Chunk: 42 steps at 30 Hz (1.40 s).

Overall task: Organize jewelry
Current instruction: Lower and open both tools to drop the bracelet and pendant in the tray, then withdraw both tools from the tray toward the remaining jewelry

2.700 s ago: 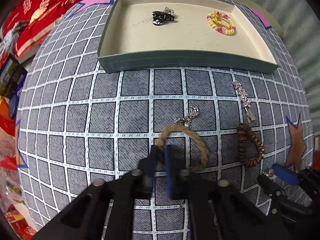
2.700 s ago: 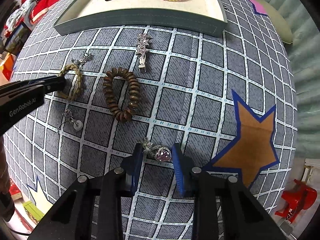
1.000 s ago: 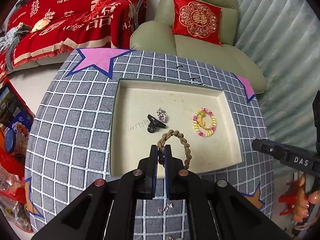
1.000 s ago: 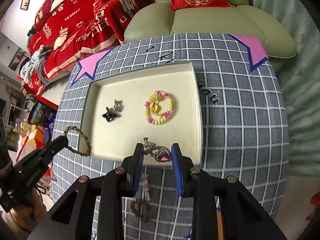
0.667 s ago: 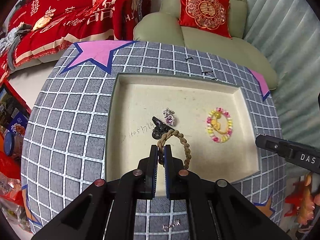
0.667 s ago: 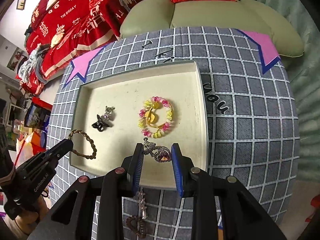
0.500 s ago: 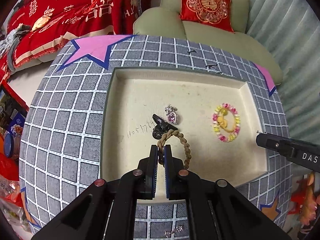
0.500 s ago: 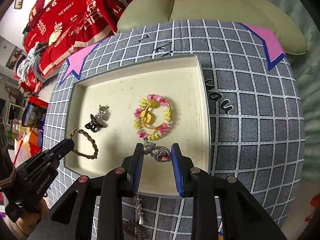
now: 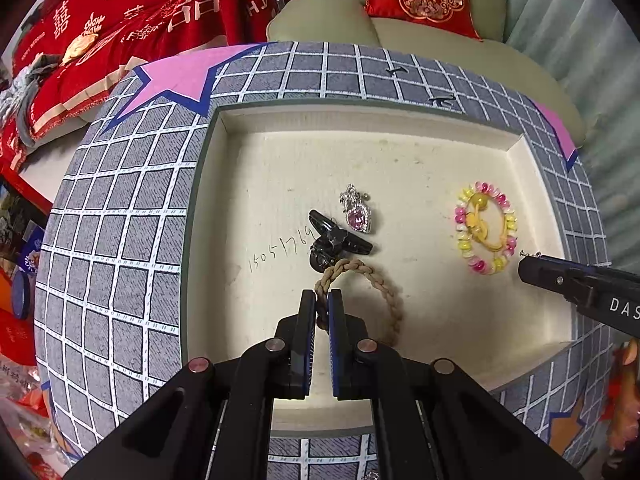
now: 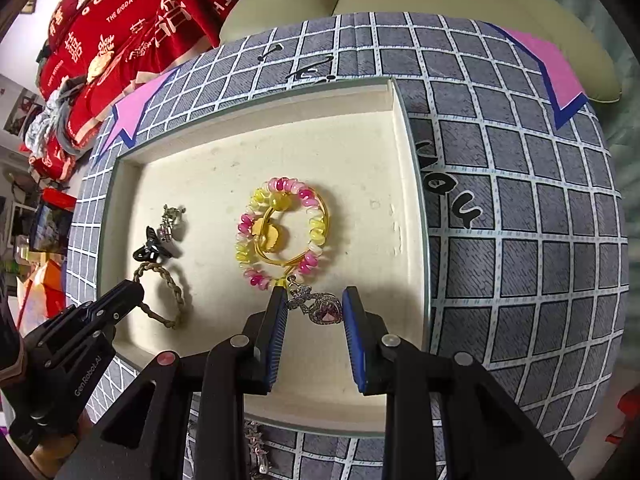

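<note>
My left gripper (image 9: 322,300) is shut on a braided tan hair tie (image 9: 372,280), held just above the cream floor of the jewelry tray (image 9: 400,152). The same tie (image 10: 168,292) hangs from the left gripper (image 10: 134,290) in the right wrist view. My right gripper (image 10: 316,300) is shut on a silver brooch with a pink heart stone (image 10: 320,306), over the tray's near right part (image 10: 408,168). In the tray lie a black hair claw (image 9: 334,242), a pink-stone pendant (image 9: 358,212) and a pink-and-yellow bead bracelet (image 9: 486,228). The bracelet (image 10: 280,232) lies just beyond the brooch.
The tray sits on a grey grid-pattern tablecloth (image 9: 120,216) with pink star patches. A silver hair clip (image 10: 256,448) lies on the cloth in front of the tray. Behind the table stand a green armchair (image 9: 400,36) and red bedding (image 9: 120,20).
Both grippers have sunk toward the tray, which now fills more of each view. Each keeps its hold, the left on the hair tie, the right on the brooch.
</note>
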### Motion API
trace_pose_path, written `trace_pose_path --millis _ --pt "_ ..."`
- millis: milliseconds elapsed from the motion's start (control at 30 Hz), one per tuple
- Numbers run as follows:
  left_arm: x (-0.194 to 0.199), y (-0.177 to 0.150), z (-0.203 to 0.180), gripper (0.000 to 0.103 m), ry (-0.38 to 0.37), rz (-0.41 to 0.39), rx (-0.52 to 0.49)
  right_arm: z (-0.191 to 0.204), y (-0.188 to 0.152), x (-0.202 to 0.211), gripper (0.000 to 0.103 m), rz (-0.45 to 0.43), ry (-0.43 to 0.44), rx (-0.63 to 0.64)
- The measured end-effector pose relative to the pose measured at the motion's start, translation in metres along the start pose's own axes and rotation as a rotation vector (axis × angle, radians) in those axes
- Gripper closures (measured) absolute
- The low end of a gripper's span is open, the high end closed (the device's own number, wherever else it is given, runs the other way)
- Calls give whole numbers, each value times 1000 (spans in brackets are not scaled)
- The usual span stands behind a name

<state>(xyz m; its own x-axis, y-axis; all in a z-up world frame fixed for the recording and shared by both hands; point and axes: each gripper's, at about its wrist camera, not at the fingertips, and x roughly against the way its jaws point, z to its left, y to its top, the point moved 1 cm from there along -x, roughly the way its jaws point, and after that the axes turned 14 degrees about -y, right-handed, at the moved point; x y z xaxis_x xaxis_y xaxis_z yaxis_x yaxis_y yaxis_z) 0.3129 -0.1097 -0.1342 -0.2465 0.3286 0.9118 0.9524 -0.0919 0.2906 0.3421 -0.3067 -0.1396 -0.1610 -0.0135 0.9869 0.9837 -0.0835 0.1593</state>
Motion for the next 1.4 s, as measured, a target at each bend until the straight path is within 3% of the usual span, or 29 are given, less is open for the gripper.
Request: trace_pose_path --millis 500,667,800,900,1400 --pt "-10 -4 -3 88 43 32 -24 9 0 -15 71 16 -20 33" --pt "-12 -5 -3 88 58 39 -30 10 0 -15 51 20 -10 29" --pt "-9 -5 -5 88 74 30 -36 8 0 -13 50 17 0 17" --pt "-5 -6 -5 88 72 24 -32 4 0 -7 43 6 26 -1" --pt "9 -8 -11 87 73 -5 -44 0 0 23 40 -44 84 -36"
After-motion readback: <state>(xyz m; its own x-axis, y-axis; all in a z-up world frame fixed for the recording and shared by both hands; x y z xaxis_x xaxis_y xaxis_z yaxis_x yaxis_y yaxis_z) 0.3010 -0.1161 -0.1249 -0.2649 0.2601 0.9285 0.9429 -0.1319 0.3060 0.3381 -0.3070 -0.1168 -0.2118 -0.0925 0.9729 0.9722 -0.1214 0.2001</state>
